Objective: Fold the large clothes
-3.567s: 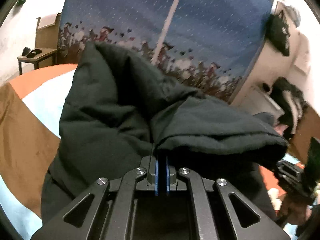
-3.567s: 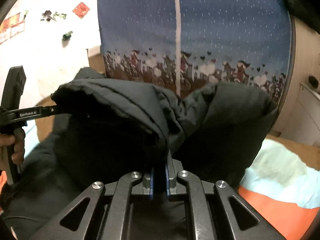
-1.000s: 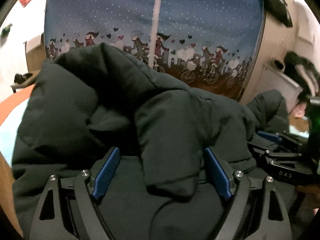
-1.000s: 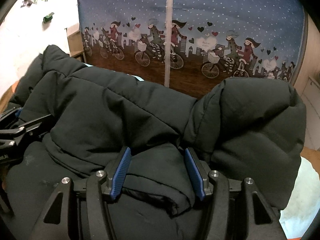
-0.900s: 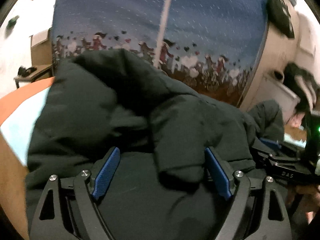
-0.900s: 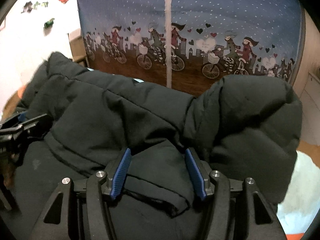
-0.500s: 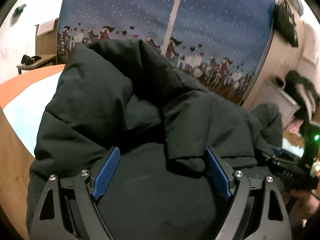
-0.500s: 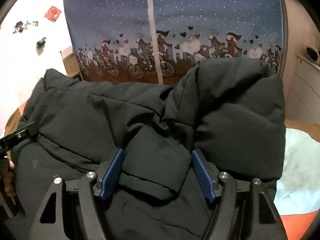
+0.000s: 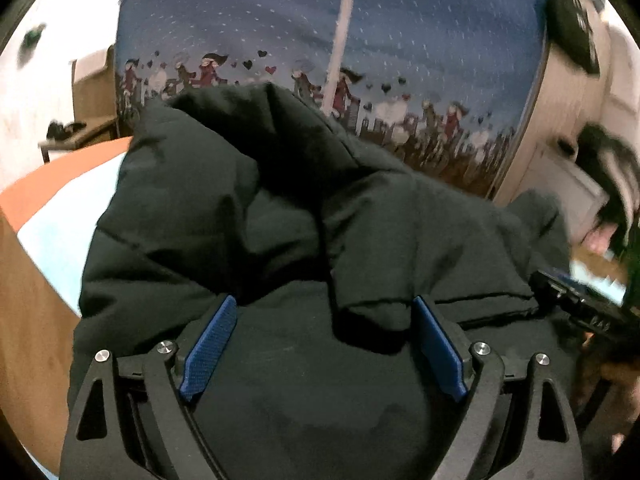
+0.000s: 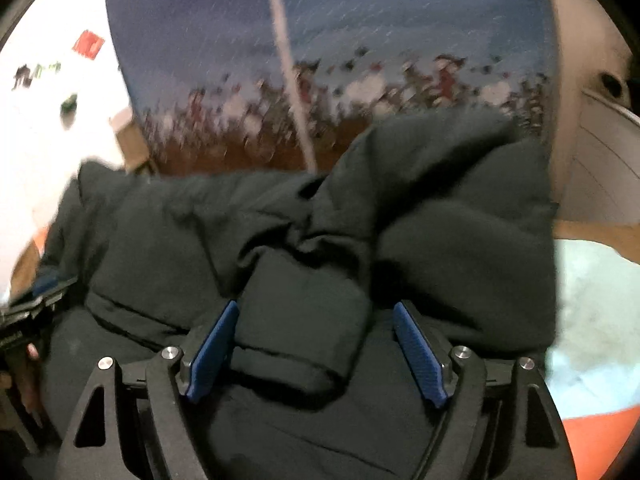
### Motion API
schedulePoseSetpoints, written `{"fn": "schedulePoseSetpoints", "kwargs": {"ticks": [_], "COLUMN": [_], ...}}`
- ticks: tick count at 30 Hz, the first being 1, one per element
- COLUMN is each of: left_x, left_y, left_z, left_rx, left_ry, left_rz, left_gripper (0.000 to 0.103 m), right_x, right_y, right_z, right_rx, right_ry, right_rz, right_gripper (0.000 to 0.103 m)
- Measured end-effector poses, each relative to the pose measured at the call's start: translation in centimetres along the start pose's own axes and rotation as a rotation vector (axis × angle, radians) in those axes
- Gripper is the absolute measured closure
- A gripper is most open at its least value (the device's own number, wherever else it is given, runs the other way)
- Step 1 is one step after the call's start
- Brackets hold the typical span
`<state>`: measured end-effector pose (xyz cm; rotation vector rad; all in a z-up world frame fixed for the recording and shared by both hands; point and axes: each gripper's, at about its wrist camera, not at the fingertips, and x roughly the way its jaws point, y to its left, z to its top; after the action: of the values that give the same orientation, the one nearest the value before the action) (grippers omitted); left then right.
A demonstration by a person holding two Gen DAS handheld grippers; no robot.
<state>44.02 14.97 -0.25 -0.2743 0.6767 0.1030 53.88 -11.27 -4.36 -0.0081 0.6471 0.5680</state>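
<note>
A big black puffy jacket [image 9: 248, 216] lies bunched in thick folds on the bed and fills both views; in the right wrist view its folded mass [image 10: 460, 240] rises at the right. My left gripper [image 9: 320, 320] is open, its blue pads [image 9: 208, 340] spread wide over the jacket, with a folded flap lying between them. My right gripper [image 10: 316, 320] is open too, its blue pads [image 10: 420, 352] either side of a folded cuff-like flap [image 10: 304, 312]. Each gripper shows at the edge of the other's view: the right one [image 9: 588, 312], the left one [image 10: 24, 320].
The bed cover [image 9: 52, 216] is orange, pale blue and brown. A blue curtain [image 9: 320, 40] with a bicycle print hangs behind the bed. A small wooden table [image 9: 76, 136] stands at the far left. A white cabinet [image 10: 600, 160] stands at the right.
Both grippers were shut on the lifted jacket 3.6 s ago; they have let go and opened. The jacket has dropped onto the bed in folds. Both grippers have drawn back slightly.
</note>
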Motion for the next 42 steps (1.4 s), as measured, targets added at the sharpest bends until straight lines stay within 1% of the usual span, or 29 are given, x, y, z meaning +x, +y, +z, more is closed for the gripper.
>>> {"fn": "schedulePoseSetpoints", "kwargs": {"ticks": [1,2,3,6,9,10,12,15,16,18,20,23,26,28,30,33,35,37,42], "left_x": [-0.6,-1.0,-1.1,-0.4,0.9,1.3,1.8,2.5,2.5,2.2,1.7,0.6,-0.1,-0.8,-1.9,-4.0,-5.6,-6.9,-10.0], "left_y": [0.3,0.6,0.8,0.9,0.0,-0.4,-1.0,-1.1,-1.2,-1.3,-1.2,-0.6,-0.3,-0.4,-0.8,-1.9,-2.9,-3.8,-5.2], "left_z": [0.2,0.4,0.6,1.1,1.0,0.8,0.3,-0.2,-0.3,-0.2,-0.2,0.1,0.9,1.5,2.0,2.7,3.0,3.2,3.0], "left_rx": [-0.025,-0.037,-0.040,-0.036,0.028,0.059,0.099,0.118,0.120,0.130,0.128,0.069,0.009,-0.021,-0.032,-0.005,0.034,0.056,0.079], "left_ry": [-0.019,-0.034,-0.036,0.015,0.076,0.087,0.091,0.096,0.101,0.108,0.109,0.102,0.114,0.117,0.107,0.078,0.054,0.035,-0.009], "left_rz": [-0.014,-0.014,-0.006,0.010,0.062,0.085,0.119,0.127,0.129,0.127,0.121,0.090,0.084,0.066,0.052,0.010,0.022,0.031,0.035], "left_gripper": [0.018,0.018,0.018,0.018,0.018,0.018,0.017,0.015,0.016,0.016,0.016,0.016,0.016,0.016,0.016,0.016,0.015,0.014,0.011], "right_x": [-0.6,-1.0,-1.6,-2.0,-1.0,-0.5,0.1,1.1,1.0,0.3,-0.7,-2.6,-3.9,-4.8,-5.9,-7.5,-8.6,-9.9,-13.3], "right_y": [0.0,0.0,-0.1,-0.6,-1.2,-1.2,-1.0,-0.2,-0.2,-0.5,-0.9,-1.7,-2.3,-2.5,-2.4,-2.1,-1.8,-1.4,-0.1], "right_z": [0.3,0.6,0.9,1.2,1.0,0.7,0.2,-0.4,-0.3,0.1,0.4,0.9,1.4,1.7,1.9,2.4,2.8,3.2,3.9], "right_rx": [-0.005,-0.009,-0.013,0.011,0.036,0.032,0.011,-0.069,-0.074,-0.056,-0.050,-0.037,0.008,0.032,0.051,0.064,0.066,0.069,0.074], "right_ry": [-0.022,-0.033,-0.053,-0.058,0.009,0.036,0.060,0.092,0.095,0.096,0.075,0.041,0.039,0.036,0.030,0.017,0.001,-0.018,-0.058], "right_rz": [-0.014,-0.026,-0.056,-0.125,-0.159,-0.167,-0.182,-0.216,-0.219,-0.203,-0.180,-0.180,-0.171,-0.168,-0.152,-0.122,-0.103,-0.083,-0.055], "right_gripper": [0.024,0.024,0.024,0.024,0.024,0.024,0.024,0.022,0.022,0.022,0.022,0.021,0.021,0.020,0.019,0.013,0.008,0.002,0.000]}}
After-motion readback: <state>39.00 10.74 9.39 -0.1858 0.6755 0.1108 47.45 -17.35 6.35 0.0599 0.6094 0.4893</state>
